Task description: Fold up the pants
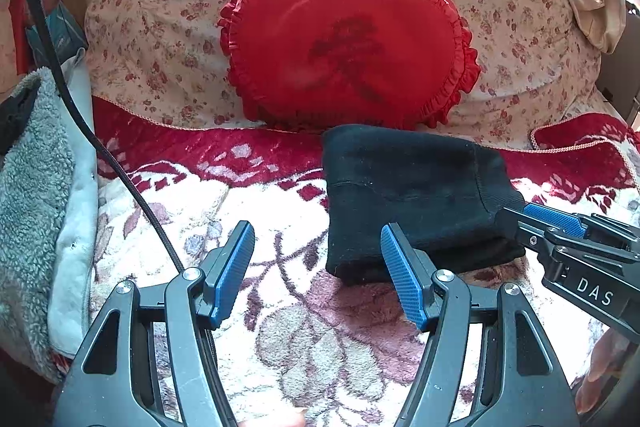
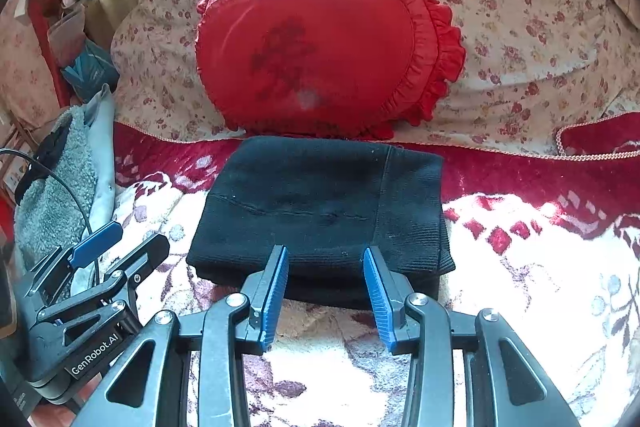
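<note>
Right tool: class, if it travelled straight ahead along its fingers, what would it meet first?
The right tool, open, would probably meet the folded black pants first: their near edge lies right at its fingertips. The red heart cushion sits beyond. Exact depth is unclear.

Folded pants (image 2: pixel 320 211) — lying on the blanket (image 2: pixel 540 267), directly ahead of the right gripper (image 2: pixel 325 291), whose spread fingertips sit at the near edge. Left gripper (image 1: pixel 318 275): pants ahead and to its right, its right fingertip just at their near corner; jaws apart. Heart-shaped cushion (image 2: pixel 320 47) — behind the pants, propped on the large pillow (image 2: pixel 520 7). Fleece garment (image 1: pixel 32 187) left of the left gripper, at the blanket's edge.
</note>
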Available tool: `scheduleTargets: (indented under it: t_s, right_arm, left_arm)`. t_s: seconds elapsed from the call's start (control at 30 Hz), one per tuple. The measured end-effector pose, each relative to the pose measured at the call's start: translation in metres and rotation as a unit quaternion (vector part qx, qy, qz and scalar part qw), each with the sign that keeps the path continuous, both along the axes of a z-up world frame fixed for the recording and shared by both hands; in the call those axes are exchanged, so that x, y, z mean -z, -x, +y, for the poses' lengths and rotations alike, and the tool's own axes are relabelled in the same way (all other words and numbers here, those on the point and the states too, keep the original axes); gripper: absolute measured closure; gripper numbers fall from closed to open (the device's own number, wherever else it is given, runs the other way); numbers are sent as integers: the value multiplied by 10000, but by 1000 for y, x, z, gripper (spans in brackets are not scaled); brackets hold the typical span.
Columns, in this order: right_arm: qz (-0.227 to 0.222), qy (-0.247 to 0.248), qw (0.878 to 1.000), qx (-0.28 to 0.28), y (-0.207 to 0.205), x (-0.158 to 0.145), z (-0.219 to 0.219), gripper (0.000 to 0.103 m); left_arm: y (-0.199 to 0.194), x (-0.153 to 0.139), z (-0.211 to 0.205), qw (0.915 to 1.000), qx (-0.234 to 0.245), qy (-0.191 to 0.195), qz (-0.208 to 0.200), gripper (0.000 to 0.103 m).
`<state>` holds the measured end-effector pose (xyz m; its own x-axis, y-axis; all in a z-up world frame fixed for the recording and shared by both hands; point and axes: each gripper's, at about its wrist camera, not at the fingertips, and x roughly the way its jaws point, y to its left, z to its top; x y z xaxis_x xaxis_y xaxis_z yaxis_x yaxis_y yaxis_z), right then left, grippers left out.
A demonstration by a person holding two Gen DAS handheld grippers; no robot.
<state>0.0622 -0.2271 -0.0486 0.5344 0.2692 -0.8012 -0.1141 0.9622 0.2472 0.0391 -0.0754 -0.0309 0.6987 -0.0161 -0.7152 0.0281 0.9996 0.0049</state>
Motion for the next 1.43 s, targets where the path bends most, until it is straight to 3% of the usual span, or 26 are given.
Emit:
scheduleTargets:
  t_s: [0.97,1.43]
  right_arm:
    - [153,28,9998,-85,-9,10,4,64]
    - [209,-33,9998,-47,-10,14,-5,64]
  left_arm:
    - [-8,12,1,9999,23,-50,137,37]
    - [-2,9,5,10000,48,19,14,37]
